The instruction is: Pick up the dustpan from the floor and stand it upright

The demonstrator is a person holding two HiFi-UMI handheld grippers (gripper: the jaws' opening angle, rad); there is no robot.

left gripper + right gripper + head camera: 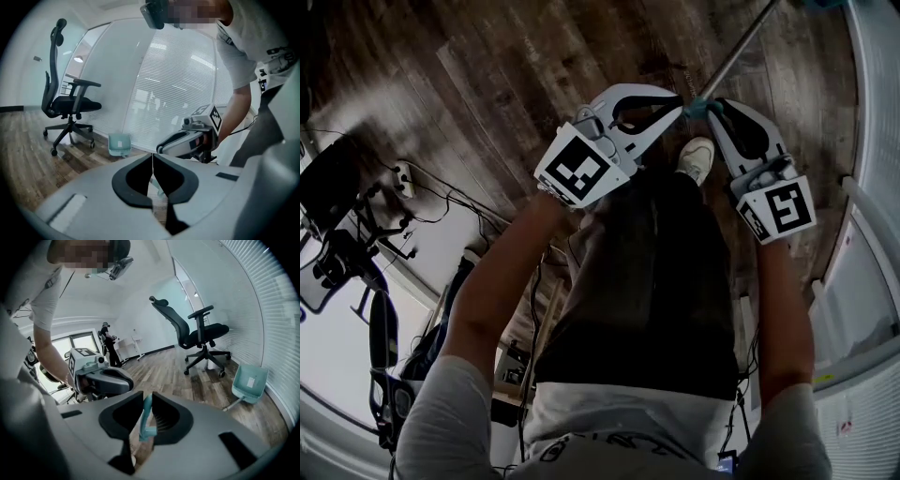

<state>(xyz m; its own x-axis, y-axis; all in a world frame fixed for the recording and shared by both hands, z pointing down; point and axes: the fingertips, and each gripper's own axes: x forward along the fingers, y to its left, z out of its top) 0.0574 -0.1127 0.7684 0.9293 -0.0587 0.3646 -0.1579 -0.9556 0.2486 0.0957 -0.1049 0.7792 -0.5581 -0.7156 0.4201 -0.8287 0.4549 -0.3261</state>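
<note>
Dustpan (251, 382), mint-green plastic pan, is sitting on the dark wood-plank floor (534, 56) close to the white slatted blinds (183, 89), well away from the person. It is also showing in the left gripper view (119, 144). Its long grey metal handle pole (741, 47) is slanting up from the pan toward both grippers and ending in a teal grip (146, 420). The right gripper (146, 397) is clamping that teal grip, with both dark pads pressing on its sides and the jaws nearly closed around it. In the head view the right gripper (719, 108) is meeting the grip (701, 108) at the pole's end. The left gripper (152, 157) is pointing at the same spot, its jaws pressed together at the tips with only a thin seam between them. A pale teal bit is showing in the gap lower down; whether it is being pinched cannot be told. From above, the left gripper (678, 108) is touching the grip from the other side, so the two grippers are facing each other tip to tip. The person's white shoe (697, 157) is standing just below the grippers. A black office chair (199, 333) on castors is standing near the pan, between it and the far wall.
</note>
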